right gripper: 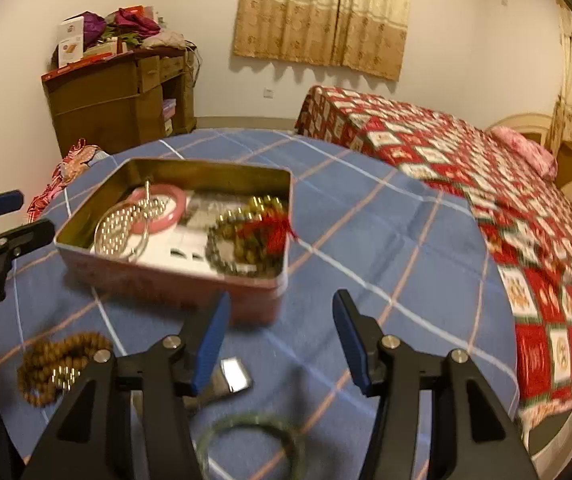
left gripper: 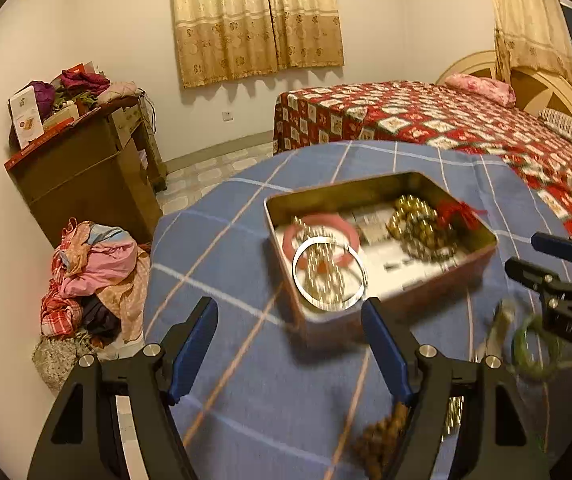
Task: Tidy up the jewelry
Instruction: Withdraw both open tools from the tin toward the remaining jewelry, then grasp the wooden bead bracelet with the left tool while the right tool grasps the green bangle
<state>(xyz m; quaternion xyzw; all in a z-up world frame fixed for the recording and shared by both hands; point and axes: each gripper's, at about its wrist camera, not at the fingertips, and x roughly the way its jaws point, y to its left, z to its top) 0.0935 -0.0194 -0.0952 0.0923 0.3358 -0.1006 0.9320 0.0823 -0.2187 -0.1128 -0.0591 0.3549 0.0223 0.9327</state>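
Table: round, under a blue checked cloth point(right gripper: 366, 240), in a bedroom.
Tin point(left gripper: 482, 250): open and rectangular, near the middle of the cloth, ahead of both grippers.
In the tin, left part: a pink bangle point(left gripper: 320, 224), a silver ring-shaped bangle point(left gripper: 298, 276) leaning at the front-left corner, and a strand of pale shiny beads point(right gripper: 119, 228) lying across them.
In the tin, right part: a heap of gold-green beads point(left gripper: 418, 220) with a red tassel point(left gripper: 460, 212) at the far right — white cards or papers lie on the floor between the two parts.
Outside the tin: a brown bead strand point(right gripper: 61, 354) on the cloth near the table's edge, some small gold beads touching it; a green bangle point(right gripper: 253, 444) closest to the edge, below the right gripper; a small silvery flat piece point(right gripper: 237, 372) just beside the right gripper's left finger — too blurred to name.
Left gripper point(left gripper: 290, 312): blue-padded jaws spread wide, nothing between them, hovering over the cloth short of the tin's near-left corner.
Right gripper point(right gripper: 281, 304): jaws apart, nothing between the pads, hovering before the tin's near-right corner.
Room: a bed point(left gripper: 466, 120) with a red patterned spread behind the table, a brown cabinet point(right gripper: 117, 104) stacked with cloth and boxes, a pile of clothes point(left gripper: 93, 280) on the floor, curtains point(right gripper: 322, 12) on the far wall.
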